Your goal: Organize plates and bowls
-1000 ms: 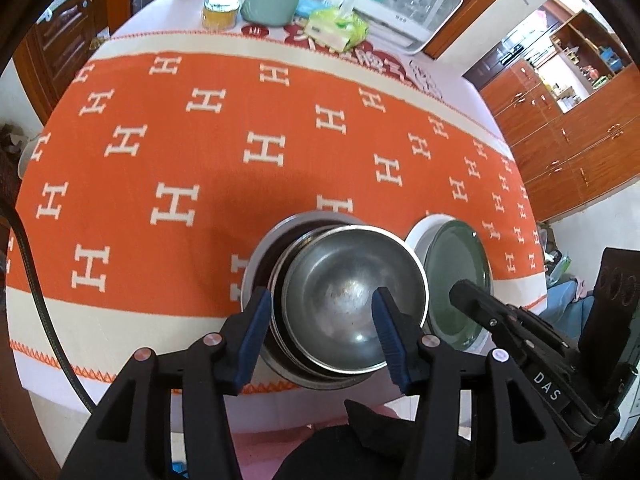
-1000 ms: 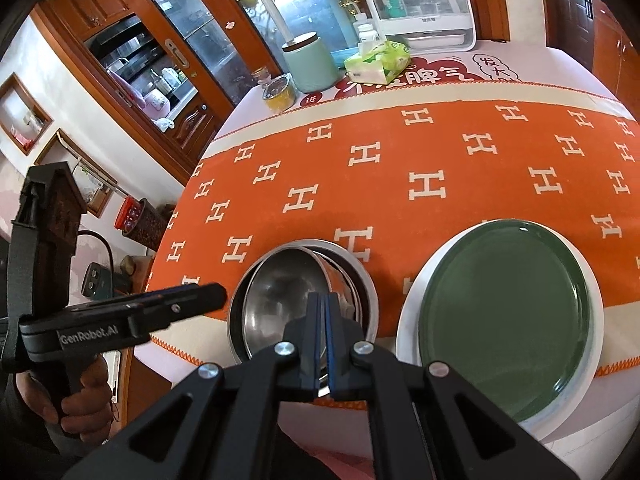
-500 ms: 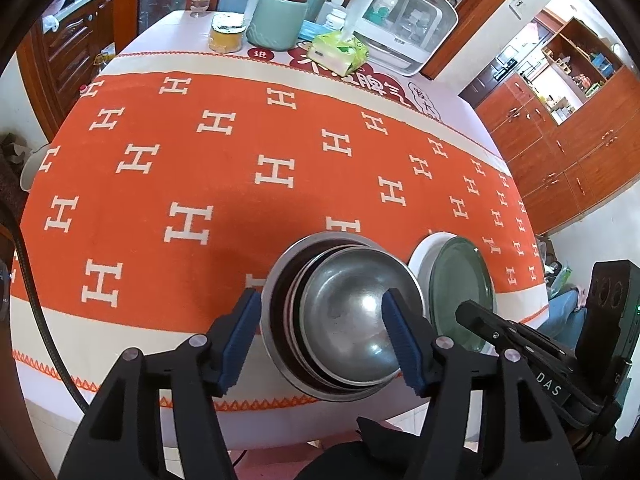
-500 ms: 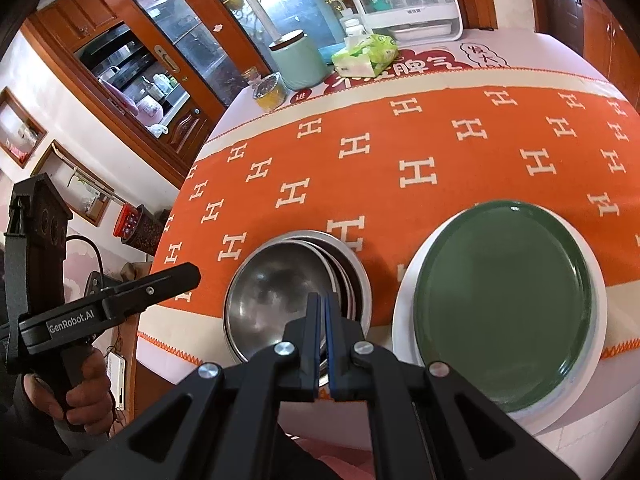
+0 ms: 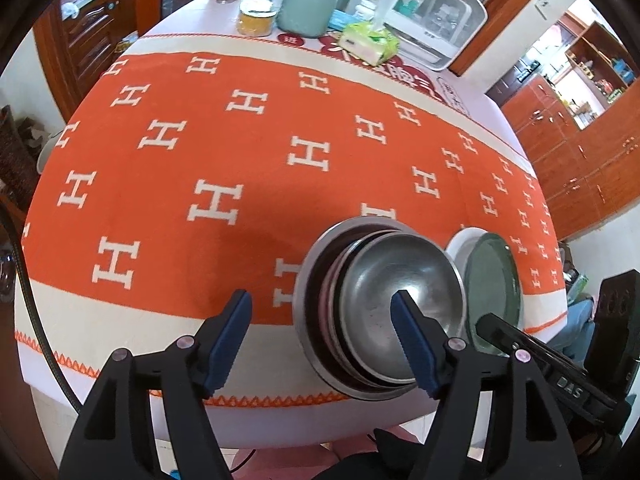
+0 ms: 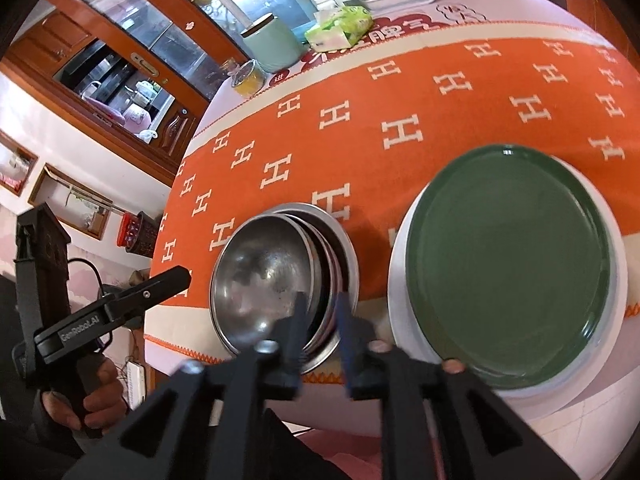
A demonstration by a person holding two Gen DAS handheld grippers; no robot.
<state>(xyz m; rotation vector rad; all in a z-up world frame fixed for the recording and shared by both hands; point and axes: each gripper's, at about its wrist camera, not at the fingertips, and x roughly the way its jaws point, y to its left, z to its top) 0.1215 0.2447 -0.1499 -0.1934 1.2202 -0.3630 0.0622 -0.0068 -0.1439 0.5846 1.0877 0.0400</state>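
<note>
A nested stack of steel bowls (image 5: 384,308) sits near the table's front edge; it also shows in the right wrist view (image 6: 280,276). The top bowl leans inside the stack. A green plate (image 6: 508,260) rests on a white plate (image 6: 400,280) to the right of the bowls; both also show in the left wrist view (image 5: 492,284). My left gripper (image 5: 322,320) is open and empty, above the front edge, left of the bowls. My right gripper (image 6: 320,312) is open a little and empty, over the near rim of the bowl stack.
An orange cloth with white H marks (image 5: 248,152) covers the table. At the far edge stand a green canister (image 5: 310,4), a yellow jar (image 5: 256,16), a tissue pack (image 5: 370,42) and a white appliance (image 5: 436,12). Wooden cabinets (image 5: 576,148) stand to the right.
My right gripper was shut on the bowl stack's near rim and has opened. My left gripper has pulled back and to the left of the bowls.
</note>
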